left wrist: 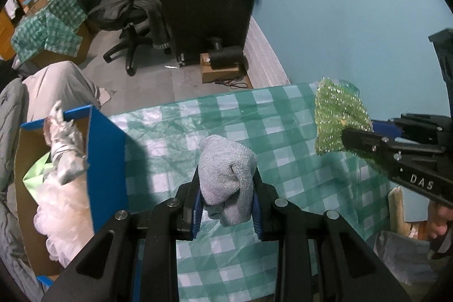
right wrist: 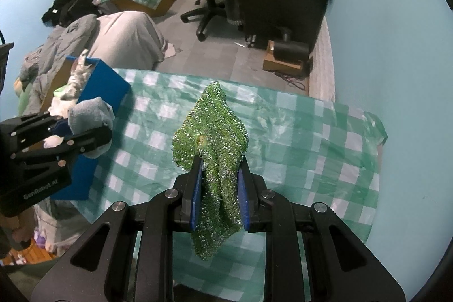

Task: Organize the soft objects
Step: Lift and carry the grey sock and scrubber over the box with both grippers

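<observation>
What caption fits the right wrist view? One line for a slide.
Right gripper clamps a sparkly green cloth above the checkered tablecloth.

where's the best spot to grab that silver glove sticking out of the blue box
Take the silver glove by its upper fingers, which poke above the blue box rim, coming down from above. That part stands clear, while the lower end sits among white fluffy material.
</observation>
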Available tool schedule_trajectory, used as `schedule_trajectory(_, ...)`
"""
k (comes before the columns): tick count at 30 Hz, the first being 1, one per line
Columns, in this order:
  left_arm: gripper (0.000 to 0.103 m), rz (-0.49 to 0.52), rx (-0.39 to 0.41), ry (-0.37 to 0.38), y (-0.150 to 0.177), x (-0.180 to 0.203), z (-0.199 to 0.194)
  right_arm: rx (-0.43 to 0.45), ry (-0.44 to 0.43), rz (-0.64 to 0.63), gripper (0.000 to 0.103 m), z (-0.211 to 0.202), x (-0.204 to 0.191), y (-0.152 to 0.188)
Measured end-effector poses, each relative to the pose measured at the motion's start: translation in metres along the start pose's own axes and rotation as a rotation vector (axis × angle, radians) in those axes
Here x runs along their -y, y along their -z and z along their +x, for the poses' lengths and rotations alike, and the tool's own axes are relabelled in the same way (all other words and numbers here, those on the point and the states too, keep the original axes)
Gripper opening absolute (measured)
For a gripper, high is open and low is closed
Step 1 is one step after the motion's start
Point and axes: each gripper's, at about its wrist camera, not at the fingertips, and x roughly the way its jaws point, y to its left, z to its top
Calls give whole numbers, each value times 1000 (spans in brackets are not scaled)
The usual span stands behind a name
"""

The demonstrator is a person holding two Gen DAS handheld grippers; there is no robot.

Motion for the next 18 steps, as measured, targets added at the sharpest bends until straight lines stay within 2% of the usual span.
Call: schedule_trajectory(18, 29, -115, 20, -34, 32, -58, -38, 17, -60, -78, 21, -8, -65, -19)
